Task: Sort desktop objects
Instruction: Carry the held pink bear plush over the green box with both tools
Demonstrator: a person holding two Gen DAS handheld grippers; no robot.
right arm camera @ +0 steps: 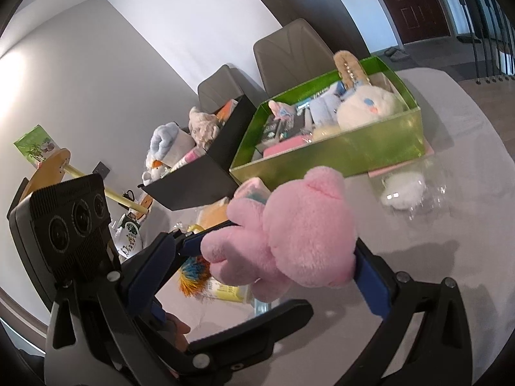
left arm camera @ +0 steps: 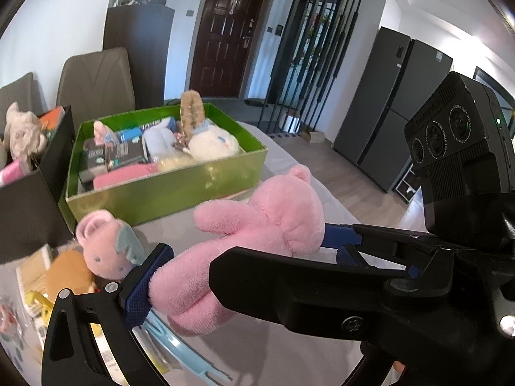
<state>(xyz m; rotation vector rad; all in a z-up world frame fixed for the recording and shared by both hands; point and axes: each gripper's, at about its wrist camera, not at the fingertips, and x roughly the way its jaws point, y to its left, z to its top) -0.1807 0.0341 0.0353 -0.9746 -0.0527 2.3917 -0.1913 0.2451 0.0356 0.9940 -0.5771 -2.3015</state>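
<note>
A pink plush bear (left arm camera: 276, 222) hangs above the grey table (left arm camera: 289, 347), short of the green box (left arm camera: 167, 189). My left gripper (left arm camera: 254, 254) is shut on it lengthwise, its left pad (left arm camera: 145, 286) pressed into a leg. My right gripper (right arm camera: 262, 251) crosses in from the side and straddles the bear's head (right arm camera: 309, 234). Its right pad (right arm camera: 370, 273) touches the head, while its left pad (right arm camera: 148, 276) stands apart from the plush. The green box holds a white plush (left arm camera: 212, 146), pink items and dark packets.
A black box (right arm camera: 206, 177) of soft toys stands left of the green one. A small pink pig toy (left arm camera: 103, 244) and loose items lie near its front. A clear packet with white fluff (right arm camera: 405, 193) rests on the table to the right. Chairs (left arm camera: 96, 77) stand behind.
</note>
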